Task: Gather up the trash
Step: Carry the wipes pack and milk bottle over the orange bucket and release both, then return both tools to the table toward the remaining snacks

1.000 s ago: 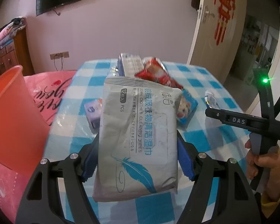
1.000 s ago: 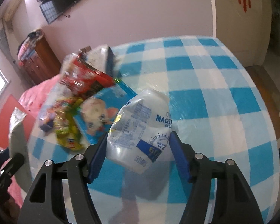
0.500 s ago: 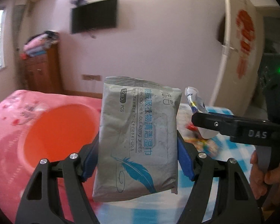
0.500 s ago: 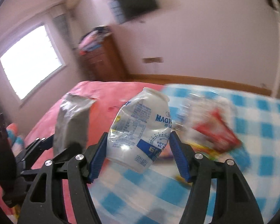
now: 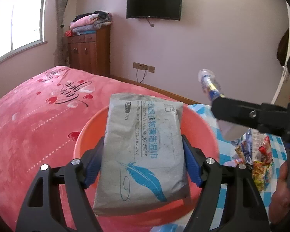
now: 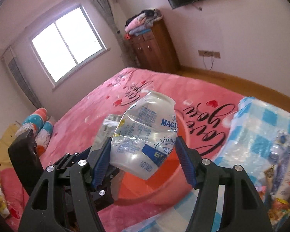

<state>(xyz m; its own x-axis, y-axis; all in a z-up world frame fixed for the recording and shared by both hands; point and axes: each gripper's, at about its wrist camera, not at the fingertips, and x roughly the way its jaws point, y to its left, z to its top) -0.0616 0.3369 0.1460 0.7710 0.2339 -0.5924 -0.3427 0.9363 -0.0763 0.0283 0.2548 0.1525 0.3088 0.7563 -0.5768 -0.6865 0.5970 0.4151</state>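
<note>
Grey wipes pack (image 5: 143, 150) clamped in the left gripper (image 5: 143, 158) and crushed plastic bottle (image 6: 145, 139) pinched in the right gripper (image 6: 143, 160) both hover above the orange basin (image 5: 81, 137), apparently ready for dropping.

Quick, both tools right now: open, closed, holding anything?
Left tool: closed on the wipes pack above the orange basin.
Right tool: closed on the crushed plastic bottle.

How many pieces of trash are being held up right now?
2: a wipes pack in the left gripper, whose jaws are opening, and a crushed bottle in the right gripper, both over the orange bin.
</note>
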